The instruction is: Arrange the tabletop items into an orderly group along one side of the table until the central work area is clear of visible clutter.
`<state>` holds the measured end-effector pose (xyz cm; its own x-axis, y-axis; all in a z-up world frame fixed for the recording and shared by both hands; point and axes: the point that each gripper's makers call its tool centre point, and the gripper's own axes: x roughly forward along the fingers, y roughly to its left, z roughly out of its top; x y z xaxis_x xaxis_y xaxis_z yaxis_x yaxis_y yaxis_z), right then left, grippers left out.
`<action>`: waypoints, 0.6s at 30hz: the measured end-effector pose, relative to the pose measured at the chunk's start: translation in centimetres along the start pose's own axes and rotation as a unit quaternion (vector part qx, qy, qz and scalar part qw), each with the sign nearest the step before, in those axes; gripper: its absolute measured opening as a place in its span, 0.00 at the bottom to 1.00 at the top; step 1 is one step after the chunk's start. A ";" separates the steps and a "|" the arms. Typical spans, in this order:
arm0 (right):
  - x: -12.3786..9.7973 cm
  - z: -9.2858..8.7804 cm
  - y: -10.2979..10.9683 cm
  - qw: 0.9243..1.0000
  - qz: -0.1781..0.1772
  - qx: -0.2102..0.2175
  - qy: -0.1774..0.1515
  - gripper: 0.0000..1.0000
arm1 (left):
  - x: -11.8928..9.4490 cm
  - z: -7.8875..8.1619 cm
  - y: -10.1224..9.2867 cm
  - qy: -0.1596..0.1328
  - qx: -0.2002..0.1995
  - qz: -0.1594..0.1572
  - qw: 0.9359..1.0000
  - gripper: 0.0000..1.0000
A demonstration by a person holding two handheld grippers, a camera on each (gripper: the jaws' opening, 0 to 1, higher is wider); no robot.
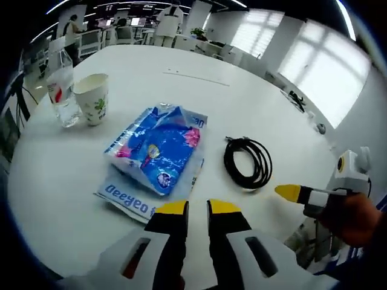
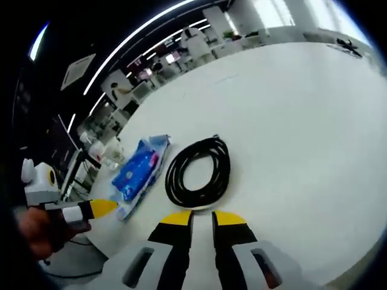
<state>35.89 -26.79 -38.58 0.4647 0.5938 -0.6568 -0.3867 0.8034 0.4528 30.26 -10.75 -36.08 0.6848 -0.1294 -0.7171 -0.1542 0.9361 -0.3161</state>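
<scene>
A blue printed plastic package (image 1: 158,148) lies in the middle of the white table (image 1: 254,96), with a coiled black cable (image 1: 248,162) to its right. At the far left a clear water bottle (image 1: 63,90) stands beside a paper cup (image 1: 93,96). My left gripper (image 1: 198,208) hovers just short of the package, jaws close together and holding nothing. My right gripper (image 2: 202,217) is shut and empty just short of the cable (image 2: 198,169), with the package (image 2: 138,166) to the left. Each gripper shows in the other's view: the right gripper (image 1: 296,193), the left gripper (image 2: 91,209).
A hand (image 1: 354,219) holds the right gripper near the table's edge. The table's far half is bare white surface (image 2: 290,103). Beyond it are office desks, chairs and screens (image 1: 130,30), with bright windows (image 1: 314,54) at the right.
</scene>
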 end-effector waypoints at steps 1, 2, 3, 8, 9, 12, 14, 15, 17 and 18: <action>0.0 0.0 0.0 1.000 0.000 -0.002 0.000 0.10 | -0.2 0.0 0.4 -0.002 0.001 0.002 1.000 0.09; 0.1 -0.1 -0.1 1.000 0.002 -0.001 0.001 0.10 | -0.3 0.0 1.0 -0.005 0.000 0.005 1.000 0.09; 0.1 -0.1 -0.1 1.000 0.003 0.000 0.000 0.10 | -0.5 0.2 1.6 -0.009 -0.004 0.012 1.000 0.09; -0.1 -0.3 0.4 1.000 0.009 0.004 0.002 0.11 | -0.8 0.6 3.4 -0.018 -0.033 0.032 0.999 0.09; -0.2 -0.2 0.6 1.000 0.014 0.005 0.000 0.11 | -0.8 0.6 3.7 -0.018 -0.034 0.038 0.999 0.10; -0.5 -0.5 0.8 1.000 0.017 -0.003 -0.001 0.10 | -0.9 0.4 4.7 -0.017 -0.050 0.043 0.998 0.11; -0.9 -0.7 0.8 1.000 0.016 0.000 -0.003 0.10 | -0.5 0.9 5.6 -0.026 -0.077 0.042 0.996 0.11; -1.0 -0.8 0.7 1.000 0.015 0.002 -0.004 0.10 | -0.4 1.2 5.9 -0.030 -0.084 0.041 0.995 0.12; -1.5 -1.2 0.5 1.000 0.010 0.004 -0.004 0.10 | -0.7 1.4 5.9 -0.034 -0.085 0.045 0.995 0.12; -1.7 -1.3 0.5 1.000 0.009 0.004 -0.003 0.10 | -0.7 1.5 5.7 -0.037 -0.086 0.043 0.995 0.13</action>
<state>33.84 -27.50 -38.03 0.4624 0.6083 -0.6451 -0.3886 0.7930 0.4691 29.93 -4.88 -36.44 0.7135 -0.0214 -0.7003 -0.3290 0.8723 -0.3618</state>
